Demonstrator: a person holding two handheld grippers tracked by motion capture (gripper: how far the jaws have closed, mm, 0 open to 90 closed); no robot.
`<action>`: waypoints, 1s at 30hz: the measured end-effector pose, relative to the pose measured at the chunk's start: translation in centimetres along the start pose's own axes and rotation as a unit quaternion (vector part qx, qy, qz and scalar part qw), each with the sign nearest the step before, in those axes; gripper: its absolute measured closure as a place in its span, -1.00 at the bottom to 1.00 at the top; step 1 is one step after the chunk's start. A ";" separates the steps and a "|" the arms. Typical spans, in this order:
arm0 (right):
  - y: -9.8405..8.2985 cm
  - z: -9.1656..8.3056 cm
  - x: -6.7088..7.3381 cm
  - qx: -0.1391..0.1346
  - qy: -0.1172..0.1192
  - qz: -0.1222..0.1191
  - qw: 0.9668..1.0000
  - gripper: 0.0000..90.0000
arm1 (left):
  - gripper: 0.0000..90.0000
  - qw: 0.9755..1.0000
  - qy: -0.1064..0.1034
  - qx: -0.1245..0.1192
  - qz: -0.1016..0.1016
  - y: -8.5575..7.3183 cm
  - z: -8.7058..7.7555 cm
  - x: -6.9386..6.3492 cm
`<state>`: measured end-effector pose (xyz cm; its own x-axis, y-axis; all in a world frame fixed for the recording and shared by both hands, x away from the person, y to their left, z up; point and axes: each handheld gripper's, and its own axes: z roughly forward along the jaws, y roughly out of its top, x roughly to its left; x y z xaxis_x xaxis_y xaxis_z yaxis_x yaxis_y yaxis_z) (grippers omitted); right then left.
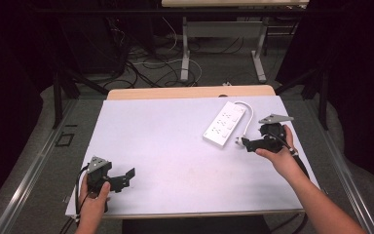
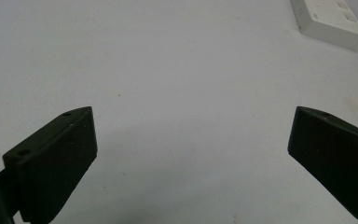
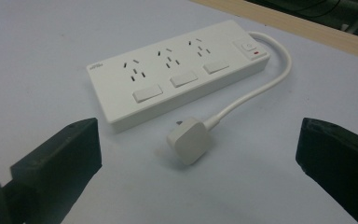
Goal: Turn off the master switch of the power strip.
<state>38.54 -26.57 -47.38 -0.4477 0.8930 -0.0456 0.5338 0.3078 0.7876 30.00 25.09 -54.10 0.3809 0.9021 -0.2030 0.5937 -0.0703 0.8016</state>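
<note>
Nearest the high view's camera, the left tool is sitting low over the near left part of the white table, a hand wrapped around its body, its jaws standing apart with nothing between them. Farther off on the right side, the right tool is being held by the other hand just beside the white power strip, which is lying at an angle on the table's far right part with its white cable looping round behind it toward that tool. Looking along the left tool, its two black jaws are spread wide over bare table, gripping nothing, and a corner of the power strip is showing at the top right, well apart from them. Looking along the right tool, the jaws are gaping to their full width and are holding nothing; the white plug is lying flat on the table between them, touching neither, while its cable is curving back to the switch end of the power strip just beyond it.
</note>
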 end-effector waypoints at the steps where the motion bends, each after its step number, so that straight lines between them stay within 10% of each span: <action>1: -0.3 -0.1 0.0 0.000 0.003 -0.003 1.000 -1.00 | -0.97 1.000 0.000 0.000 0.000 0.0 0.0 0.0; 30: -9.2 -2.7 0.1 -0.017 0.004 0.032 0.999 -0.96 | -0.97 1.000 0.003 0.002 -0.004 0.0 0.1 -0.1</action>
<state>31.65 -30.15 -53.00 -0.4187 0.9080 0.0111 0.5376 0.2381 0.8089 30.05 24.99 -54.19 0.3729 0.9047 -0.2060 0.5987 -0.0651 0.7983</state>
